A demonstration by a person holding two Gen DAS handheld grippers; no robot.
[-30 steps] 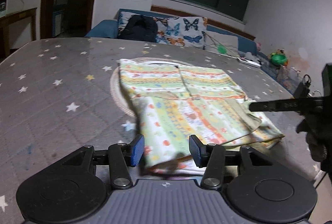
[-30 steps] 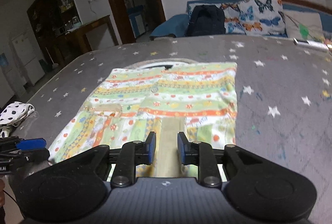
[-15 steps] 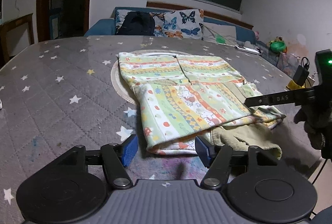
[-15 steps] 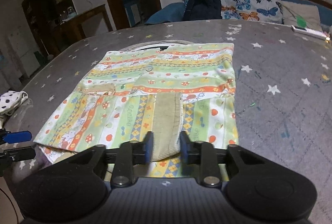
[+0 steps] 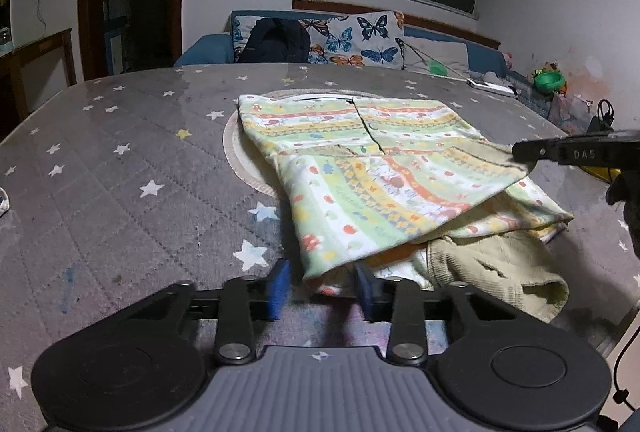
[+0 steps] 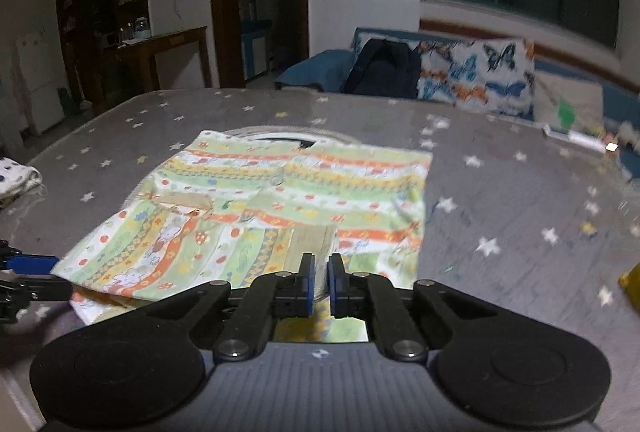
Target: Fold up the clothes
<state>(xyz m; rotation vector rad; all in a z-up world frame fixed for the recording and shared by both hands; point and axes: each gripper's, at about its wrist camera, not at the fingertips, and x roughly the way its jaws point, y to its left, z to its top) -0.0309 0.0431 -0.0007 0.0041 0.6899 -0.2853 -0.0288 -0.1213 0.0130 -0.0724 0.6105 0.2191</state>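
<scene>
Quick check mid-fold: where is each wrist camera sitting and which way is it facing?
Left wrist: on the left gripper, angled down across the starred table at the patterned garment; jaws closing around its near edge.
Right wrist: on the right gripper, facing likewise, shut on the garment's hem.
Shared: garment, table, butterfly cushion, each other's gripper.

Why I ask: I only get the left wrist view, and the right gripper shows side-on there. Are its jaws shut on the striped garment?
Observer: Yes. The right gripper has its jaws shut on the beige ribbed strip of the green, orange and yellow striped garment.
Operator: And the white scrap at my frame's left edge?
Observer: That is a white cloth with dark dots. It lies on the grey star-patterned table cover, apart from the garment.
</scene>
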